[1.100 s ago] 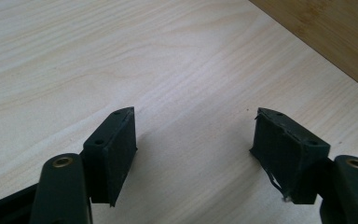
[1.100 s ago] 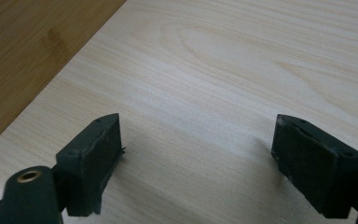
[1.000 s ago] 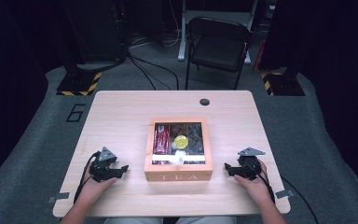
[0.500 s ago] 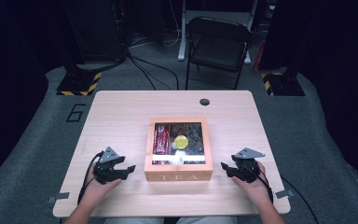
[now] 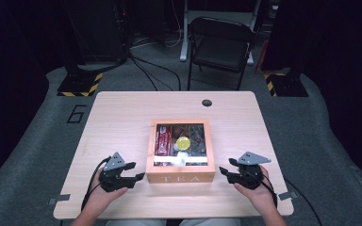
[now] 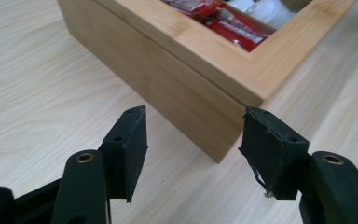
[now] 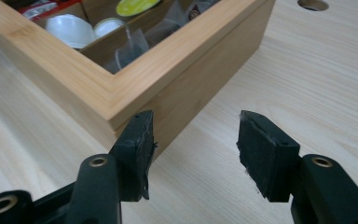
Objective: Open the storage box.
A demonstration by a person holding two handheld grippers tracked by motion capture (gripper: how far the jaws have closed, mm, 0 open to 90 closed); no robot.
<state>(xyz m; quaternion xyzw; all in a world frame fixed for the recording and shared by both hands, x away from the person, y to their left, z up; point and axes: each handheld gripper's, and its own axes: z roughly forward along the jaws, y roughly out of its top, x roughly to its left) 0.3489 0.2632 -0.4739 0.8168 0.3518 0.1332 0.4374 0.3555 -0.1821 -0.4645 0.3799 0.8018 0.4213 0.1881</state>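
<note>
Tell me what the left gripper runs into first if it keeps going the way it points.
Probably the near corner of the wooden tea box: the open left gripper aims straight at it, with bare table between.

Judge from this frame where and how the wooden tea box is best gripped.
Probably by its two near corners, one gripper from each side. The tea box is wider than either jaw gap, so no single grip spans it. The left gripper and right gripper, jaws just closing with nothing between them, already face those corners. The rim looks thin enough to pinch.
</note>
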